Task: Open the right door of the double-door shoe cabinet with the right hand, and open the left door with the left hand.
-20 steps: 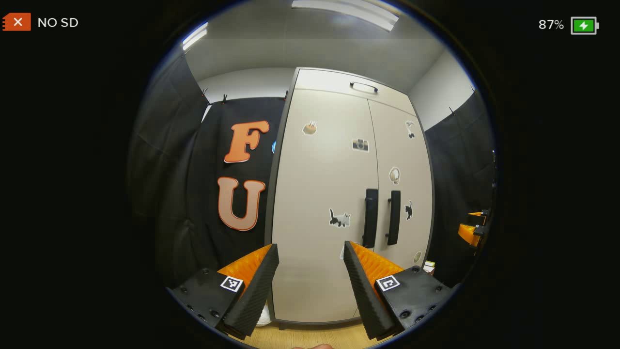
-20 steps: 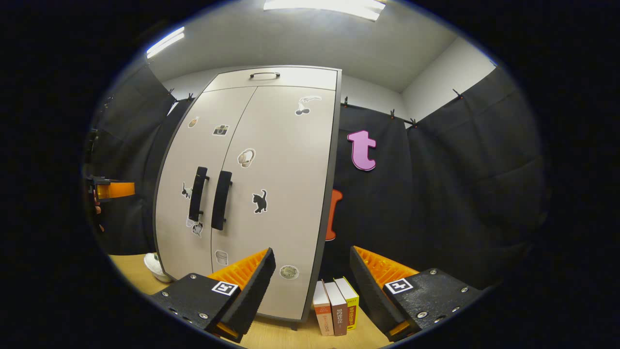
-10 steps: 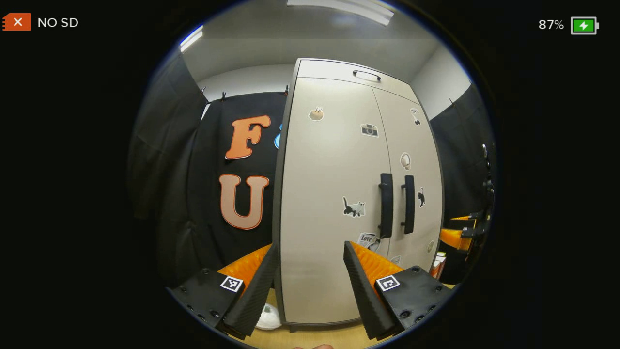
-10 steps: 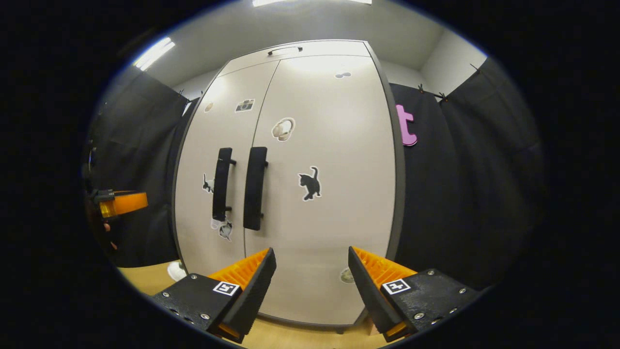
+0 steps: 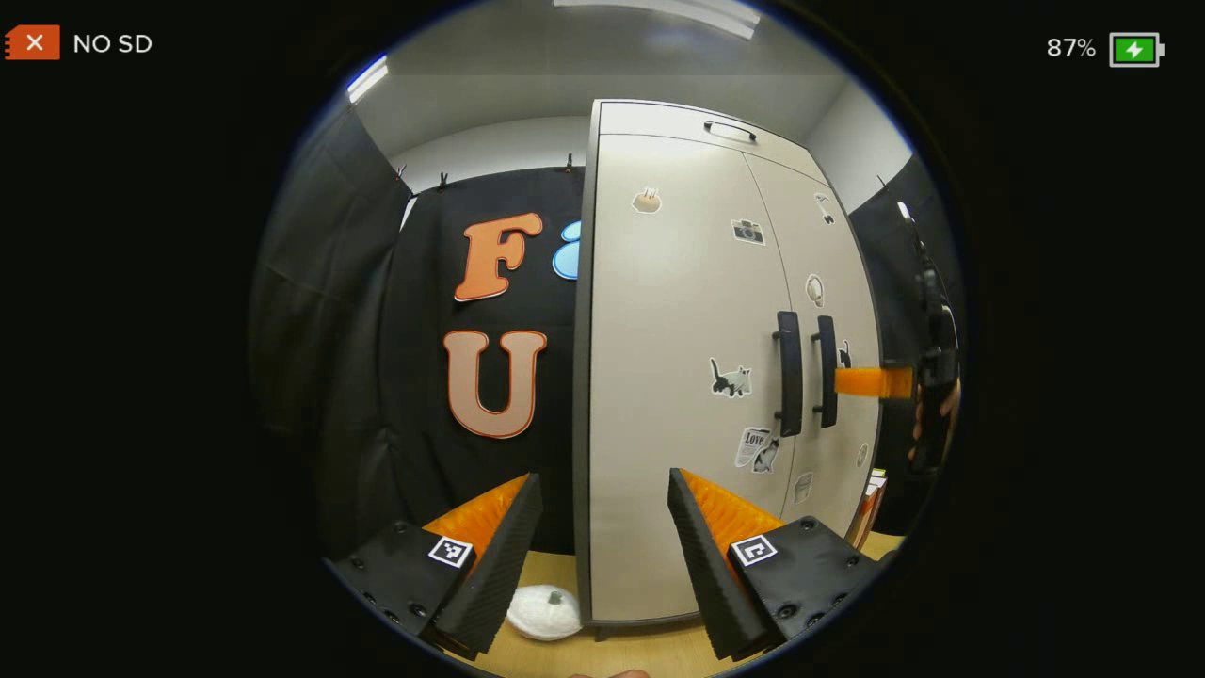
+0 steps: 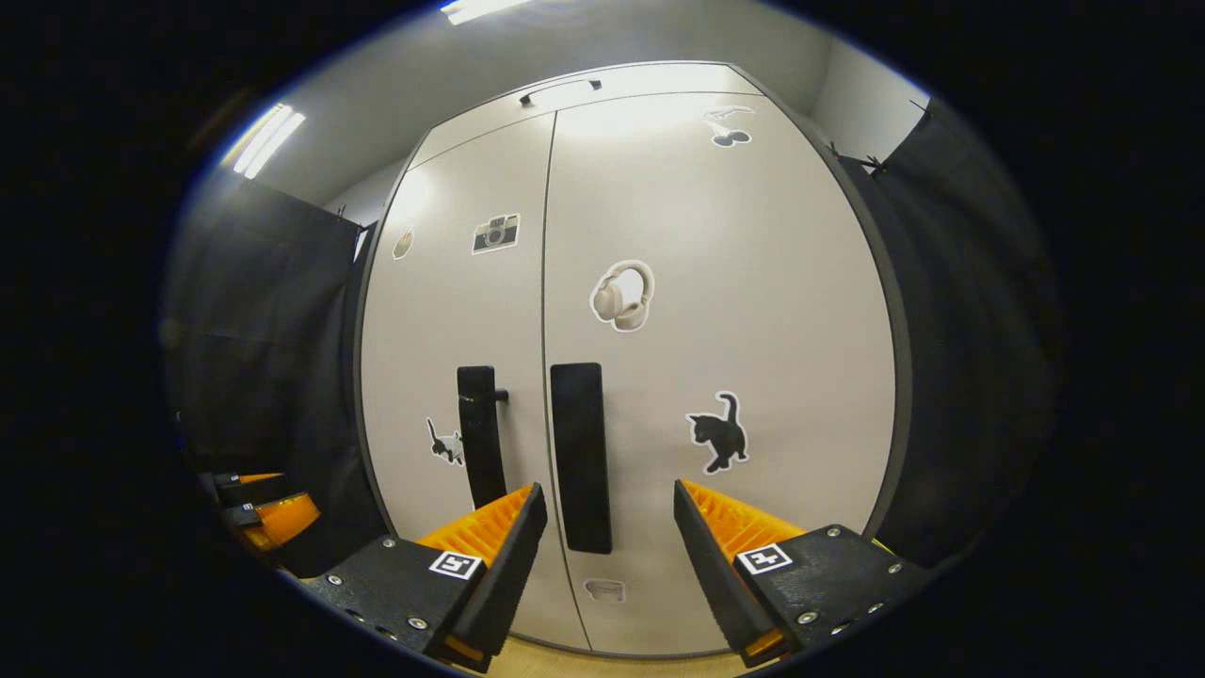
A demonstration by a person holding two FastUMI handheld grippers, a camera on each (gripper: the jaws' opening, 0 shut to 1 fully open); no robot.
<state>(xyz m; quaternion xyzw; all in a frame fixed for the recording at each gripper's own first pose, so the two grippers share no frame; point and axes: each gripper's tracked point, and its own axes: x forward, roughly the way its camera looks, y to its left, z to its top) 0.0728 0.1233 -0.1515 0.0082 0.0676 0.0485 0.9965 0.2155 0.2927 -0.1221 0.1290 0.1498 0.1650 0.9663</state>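
Note:
The beige shoe cabinet has both doors shut. In the right gripper view the right door [image 6: 744,282] and left door [image 6: 442,311] stand close ahead. The right door's black handle [image 6: 581,457] is just beyond my open right gripper [image 6: 607,494], a little left of the midline, and nothing is between the fingers. The left door's handle [image 6: 478,433] stands beside it. In the left gripper view the cabinet [image 5: 678,330] is ahead to the right, with its two handles [image 5: 789,374] farther off. My left gripper [image 5: 602,490] is open and holds nothing. The right gripper's orange finger [image 5: 871,381] reaches toward the right handle [image 5: 826,372].
A white rounded object [image 5: 546,612] lies on the wooden floor by the cabinet's left foot. Books [image 5: 871,499] stand at its right side. Black cloth walls close in on both sides. The left gripper [image 6: 273,513] appears low at the left of the right gripper view.
My right gripper has come much nearer the cabinet, and the right handle now sits just ahead of its fingers. In the left gripper view the cabinet has slid rightward. Both doors stay shut.

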